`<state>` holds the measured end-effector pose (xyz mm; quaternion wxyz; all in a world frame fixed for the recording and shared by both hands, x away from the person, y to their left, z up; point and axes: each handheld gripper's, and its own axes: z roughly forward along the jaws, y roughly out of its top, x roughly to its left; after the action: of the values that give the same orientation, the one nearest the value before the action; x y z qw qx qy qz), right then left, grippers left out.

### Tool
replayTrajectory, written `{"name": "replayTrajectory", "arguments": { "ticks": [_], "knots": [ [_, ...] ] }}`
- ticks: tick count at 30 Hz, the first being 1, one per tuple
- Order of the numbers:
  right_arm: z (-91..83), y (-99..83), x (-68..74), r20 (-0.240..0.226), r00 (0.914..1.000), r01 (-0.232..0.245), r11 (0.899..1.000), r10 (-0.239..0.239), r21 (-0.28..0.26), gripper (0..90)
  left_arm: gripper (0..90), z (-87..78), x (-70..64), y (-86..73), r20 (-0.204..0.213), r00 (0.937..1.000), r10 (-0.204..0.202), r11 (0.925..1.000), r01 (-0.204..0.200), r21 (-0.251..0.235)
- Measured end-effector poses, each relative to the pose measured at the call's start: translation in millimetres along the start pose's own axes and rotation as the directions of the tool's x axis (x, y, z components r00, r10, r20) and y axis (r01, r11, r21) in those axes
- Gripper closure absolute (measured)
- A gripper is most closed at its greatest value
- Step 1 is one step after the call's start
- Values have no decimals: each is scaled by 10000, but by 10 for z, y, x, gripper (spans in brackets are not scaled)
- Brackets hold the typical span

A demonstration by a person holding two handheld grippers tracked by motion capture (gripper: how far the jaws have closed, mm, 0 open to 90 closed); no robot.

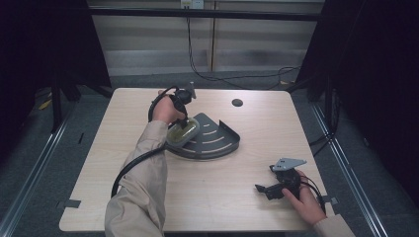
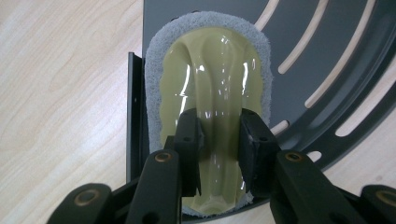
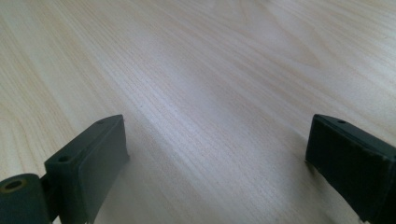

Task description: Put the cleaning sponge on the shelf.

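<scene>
Our left gripper's (image 2: pixel 217 140) fingers (image 2: pixel 189 140) are clamped on the raised middle ridge of the scrubber's (image 2: pixel 210 79) glossy yellow-green handle, one finger on each side of it. Under that handle we see the scrubber's grey pad, which lies flat on the dark slotted shelf (image 2: pixel 327 70), close against the shelf's straight upright edge. In the high view the left gripper (image 1: pixel 184 116) points down onto the scrubber (image 1: pixel 182 133) at the left end of the quarter-round shelf (image 1: pixel 217 143), which sits near the middle of the wooden surface (image 1: pixel 222 197).

Our right gripper's (image 3: pixel 217 158) fingers (image 3: pixel 93 154) stand wide apart with nothing between them, low over bare wood. In the high view the right gripper (image 1: pixel 269 190) rests near the front right corner of the surface, well apart from the shelf, with our right hand (image 1: pixel 306 202) around it.
</scene>
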<state>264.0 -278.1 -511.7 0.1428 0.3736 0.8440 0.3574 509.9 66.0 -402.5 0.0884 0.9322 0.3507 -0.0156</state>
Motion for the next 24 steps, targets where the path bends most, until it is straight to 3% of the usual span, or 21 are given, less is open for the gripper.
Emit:
{"name": "replayTrajectory", "arguments": {
  "ticks": [14, 24],
  "knots": [
    [1, -1, 2, -19, 10000, -26, 10000, 26, -6, 49, 711, 128, 46, -15, -188, 9997, -125, 9993, 132, 347],
    [1, -1, 0, 4, 10000, -1, 10000, 1, -19, 49, 710, 193, 96, -64, -173, 9994, -310, 9993, 313, 183]
  ]
}}
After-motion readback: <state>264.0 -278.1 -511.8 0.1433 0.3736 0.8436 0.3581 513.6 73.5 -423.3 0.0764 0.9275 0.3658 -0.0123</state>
